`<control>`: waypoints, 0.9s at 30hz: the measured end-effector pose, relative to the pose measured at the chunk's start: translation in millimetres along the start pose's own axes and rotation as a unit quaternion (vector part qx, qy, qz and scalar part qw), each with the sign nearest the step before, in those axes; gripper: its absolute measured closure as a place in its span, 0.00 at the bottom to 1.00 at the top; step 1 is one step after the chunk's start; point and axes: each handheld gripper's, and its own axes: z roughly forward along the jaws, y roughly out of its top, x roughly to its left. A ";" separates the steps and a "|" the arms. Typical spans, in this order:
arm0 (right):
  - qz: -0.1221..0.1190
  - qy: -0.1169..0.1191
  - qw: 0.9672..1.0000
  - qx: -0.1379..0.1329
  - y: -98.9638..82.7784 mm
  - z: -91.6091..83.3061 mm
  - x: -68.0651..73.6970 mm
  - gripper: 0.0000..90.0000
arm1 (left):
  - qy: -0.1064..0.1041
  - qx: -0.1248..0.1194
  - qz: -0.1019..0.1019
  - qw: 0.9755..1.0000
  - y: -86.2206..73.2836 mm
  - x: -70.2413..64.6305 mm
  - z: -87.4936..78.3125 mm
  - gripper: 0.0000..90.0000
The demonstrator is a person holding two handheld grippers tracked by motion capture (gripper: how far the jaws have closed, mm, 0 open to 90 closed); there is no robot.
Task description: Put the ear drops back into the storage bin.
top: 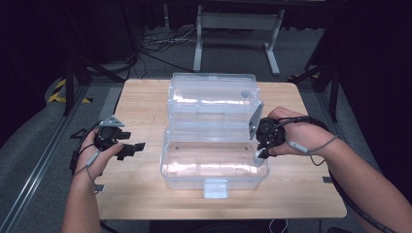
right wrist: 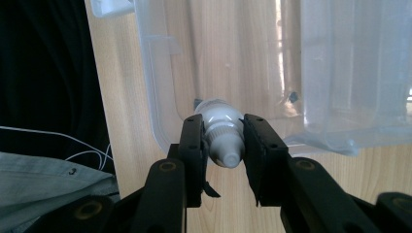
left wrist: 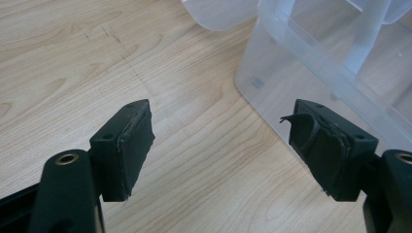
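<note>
Right claw grasping white bottle over clear box's right end, likely for dropping in. Left claw released, idle left of box.

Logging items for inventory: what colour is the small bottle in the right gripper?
White bottle, clearest in the right gripper view.

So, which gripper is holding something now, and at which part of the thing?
The right gripper holds a small white bottle by its neck, just behind the nozzle tip, over the clear plastic box. The left gripper is open and holds nothing.
</note>
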 end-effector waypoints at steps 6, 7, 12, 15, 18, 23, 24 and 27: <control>-0.004 0.009 1.000 0.008 2.4 12.9 -0.9 0.79 | -0.002 0.000 0.004 1.000 0.0 -0.7 0.1 0.27; -0.005 0.010 1.000 0.010 2.4 15.3 -1.3 0.79 | -0.002 0.001 0.005 1.000 0.0 -0.5 0.1 0.27; -0.003 0.021 1.000 0.019 1.7 29.7 -1.9 0.79 | -0.003 0.003 0.004 1.000 -0.1 -0.9 0.9 0.27; -0.003 0.026 0.999 0.022 0.9 38.5 -2.7 0.79 | -0.003 0.004 0.005 1.000 -0.1 -0.9 1.0 0.27; 0.000 0.030 0.999 0.030 0.3 47.8 -2.2 0.79 | -0.003 0.004 0.005 1.000 -0.2 -1.0 0.8 0.27; -0.004 0.037 0.999 0.036 0.6 60.6 -3.4 0.79 | -0.003 0.006 0.008 1.000 0.1 -1.2 1.8 0.27; -0.005 0.038 0.999 0.038 1.0 62.4 -3.3 0.79 | -0.004 0.006 0.009 1.000 0.1 -1.2 1.9 0.27; -0.009 0.042 0.998 0.044 3.1 69.8 -2.5 0.79 | -0.004 0.007 0.009 1.000 0.0 -1.0 2.0 0.27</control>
